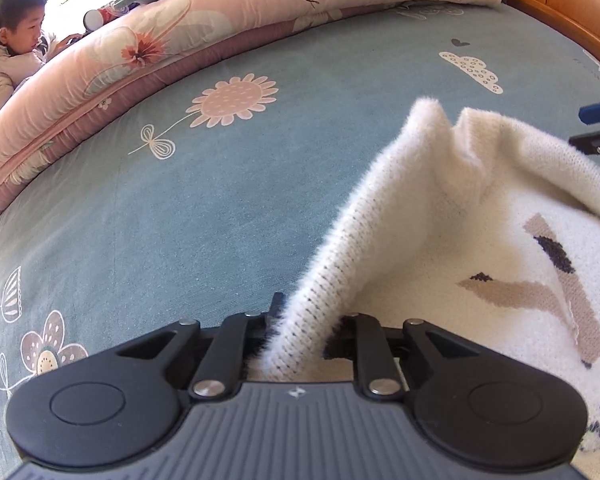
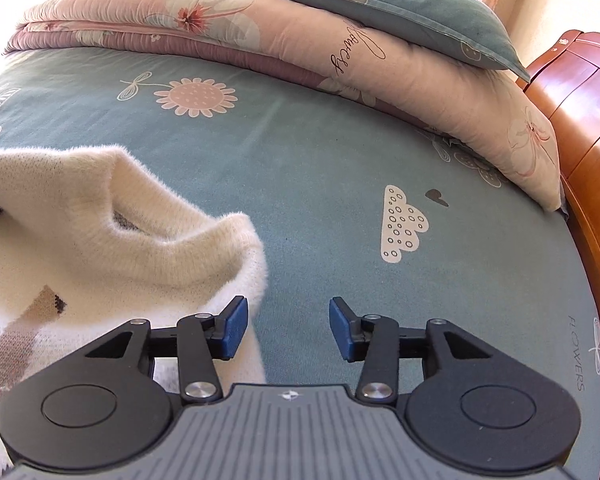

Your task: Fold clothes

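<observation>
Your left gripper (image 1: pixel 300 332) is clamped on the sweater (image 1: pixel 480 248) edge, lifting it off the bed (image 1: pixel 220 200); right gripper (image 2: pixel 288 328) gapes wide, empty, sweater at its 9 o'clock; a flap is draped over, no tidy fold visible; squaring remains.

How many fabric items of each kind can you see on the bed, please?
Sweaters: 1, cream knit sweater
Quilts: 1, folded pink quilt
Pillows: 1, teal pillow
Sheets: 1, teal bedsheet
Total: 4
</observation>
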Demonstrator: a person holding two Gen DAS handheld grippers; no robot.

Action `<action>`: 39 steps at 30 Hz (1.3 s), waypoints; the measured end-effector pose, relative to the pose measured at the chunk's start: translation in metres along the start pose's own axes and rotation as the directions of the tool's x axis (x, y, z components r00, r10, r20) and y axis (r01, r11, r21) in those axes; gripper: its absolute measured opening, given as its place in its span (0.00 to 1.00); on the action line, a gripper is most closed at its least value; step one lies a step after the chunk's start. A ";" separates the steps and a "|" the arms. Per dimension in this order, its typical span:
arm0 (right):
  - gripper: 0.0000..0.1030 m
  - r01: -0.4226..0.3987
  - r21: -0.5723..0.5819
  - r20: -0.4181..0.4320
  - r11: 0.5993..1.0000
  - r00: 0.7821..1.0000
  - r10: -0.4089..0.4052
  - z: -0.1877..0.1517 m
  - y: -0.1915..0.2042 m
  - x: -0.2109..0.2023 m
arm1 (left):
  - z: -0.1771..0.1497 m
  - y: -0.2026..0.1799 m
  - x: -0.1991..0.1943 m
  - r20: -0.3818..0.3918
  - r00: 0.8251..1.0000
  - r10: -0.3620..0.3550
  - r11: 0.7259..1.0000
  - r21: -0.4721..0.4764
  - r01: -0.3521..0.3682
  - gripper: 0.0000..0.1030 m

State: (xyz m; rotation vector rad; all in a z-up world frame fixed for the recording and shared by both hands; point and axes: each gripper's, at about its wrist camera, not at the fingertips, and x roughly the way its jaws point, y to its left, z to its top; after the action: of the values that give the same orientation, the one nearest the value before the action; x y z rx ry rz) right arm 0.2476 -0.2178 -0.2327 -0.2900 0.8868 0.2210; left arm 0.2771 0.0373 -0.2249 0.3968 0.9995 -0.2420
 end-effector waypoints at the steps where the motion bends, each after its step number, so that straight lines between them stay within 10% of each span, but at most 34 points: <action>1: 0.49 -0.005 0.007 -0.006 1.000 1.000 0.005 -0.005 0.000 -0.005 | -0.001 0.001 -0.004 -0.002 1.000 0.001 1.000 -0.010 -0.001 0.24; 7: 0.50 -0.034 0.047 -0.039 0.998 0.999 0.036 -0.033 -0.001 -0.034 | -0.007 0.009 -0.043 0.096 0.995 0.038 0.997 -0.077 -0.031 0.64; 20: 0.56 -0.023 0.216 -0.171 0.976 0.983 0.061 -0.133 0.040 -0.119 | -0.088 -0.030 -0.121 0.017 0.979 -0.204 0.979 -0.014 0.205 0.66; 29: 0.56 0.011 0.346 -0.282 0.938 0.955 0.093 -0.186 0.080 -0.139 | -0.136 -0.084 -0.143 -0.095 0.870 -0.484 0.865 0.100 0.492 0.64; 39: 0.56 0.052 0.506 -0.303 0.861 0.945 0.122 -0.222 0.104 -0.154 | -0.141 -0.164 -0.090 -0.218 0.803 -0.554 0.730 0.337 0.595 0.35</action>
State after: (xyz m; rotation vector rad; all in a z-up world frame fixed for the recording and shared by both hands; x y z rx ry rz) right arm -0.0402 -0.2063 -0.2597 0.1952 1.2450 -0.0384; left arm 0.0610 -0.0486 -0.2506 0.4533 1.1611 -1.0157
